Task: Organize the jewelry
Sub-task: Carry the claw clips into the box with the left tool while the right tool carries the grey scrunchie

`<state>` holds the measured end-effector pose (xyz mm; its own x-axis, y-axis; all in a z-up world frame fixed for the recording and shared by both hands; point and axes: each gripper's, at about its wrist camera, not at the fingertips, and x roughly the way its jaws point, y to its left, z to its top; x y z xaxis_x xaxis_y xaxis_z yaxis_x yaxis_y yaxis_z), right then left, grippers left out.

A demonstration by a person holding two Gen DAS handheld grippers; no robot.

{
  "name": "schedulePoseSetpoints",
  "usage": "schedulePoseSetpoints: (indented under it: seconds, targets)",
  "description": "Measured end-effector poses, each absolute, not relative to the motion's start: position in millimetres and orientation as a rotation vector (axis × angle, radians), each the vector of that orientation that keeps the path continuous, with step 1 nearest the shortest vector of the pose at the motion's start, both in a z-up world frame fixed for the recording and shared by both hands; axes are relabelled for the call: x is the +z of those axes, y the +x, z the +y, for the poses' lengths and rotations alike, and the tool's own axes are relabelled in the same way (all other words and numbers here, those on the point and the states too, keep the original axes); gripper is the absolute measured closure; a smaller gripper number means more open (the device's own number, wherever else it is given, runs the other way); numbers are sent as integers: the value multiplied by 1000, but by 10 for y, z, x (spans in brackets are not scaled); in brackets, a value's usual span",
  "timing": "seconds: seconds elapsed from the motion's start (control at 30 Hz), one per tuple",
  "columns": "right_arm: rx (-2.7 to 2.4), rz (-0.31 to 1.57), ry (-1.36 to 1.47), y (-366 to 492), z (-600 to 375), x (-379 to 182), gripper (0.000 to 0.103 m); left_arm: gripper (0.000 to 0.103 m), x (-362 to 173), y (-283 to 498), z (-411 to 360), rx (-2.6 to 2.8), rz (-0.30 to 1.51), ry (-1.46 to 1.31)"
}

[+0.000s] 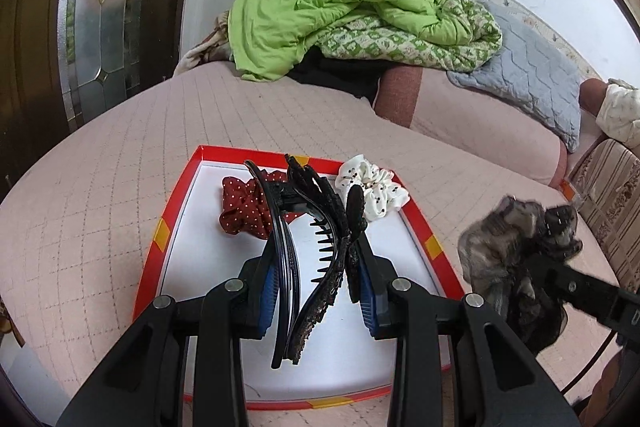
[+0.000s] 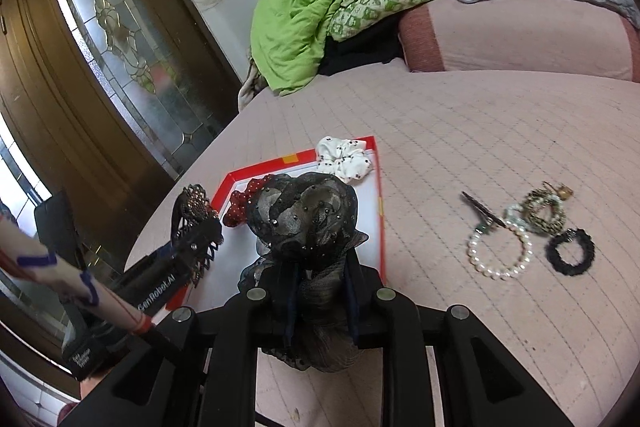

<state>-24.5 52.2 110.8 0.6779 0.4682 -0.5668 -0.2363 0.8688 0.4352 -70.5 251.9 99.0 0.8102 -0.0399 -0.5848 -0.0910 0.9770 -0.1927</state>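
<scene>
My left tongs (image 1: 320, 263) are shut tight on a big black hair clip (image 1: 316, 251). The clip hangs over the red tray (image 1: 162, 231), with its teeth pointing to the middle. My right tongs (image 2: 320, 291) are squeezed on a gray net bow (image 2: 304, 223), and they hold it up just over the near right side of the tray.

Inside the tray, a red dotted scrunchie (image 1: 242, 205) lies near the far left. A white scrunchie (image 1: 372, 193) sits at the far right corner, partly on the rim.

The tray rests on a pink bed cover (image 2: 460, 147). To the right of the tray, well apart from it, lie a pearl bracelet (image 2: 500, 251), a black scrunchie (image 2: 570, 257), a spotted hair tie (image 2: 544, 213) and a thin hair pin (image 2: 482, 211). At the far end of the bed is a green blanket (image 1: 320, 3) in a heap.
</scene>
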Motion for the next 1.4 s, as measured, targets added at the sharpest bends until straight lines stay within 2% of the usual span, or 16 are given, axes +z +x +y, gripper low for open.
schedulePoseSetpoints:
  seconds: [0.83, 1.4]
  targets:
    - [347, 899, 366, 695, 853, 710, 79, 70, 658, -50, 2831, -59, 834, -235]
    - [344, 940, 420, 1004, 955, 535, 79, 70, 560, 177, 2876, -28, 878, -254]
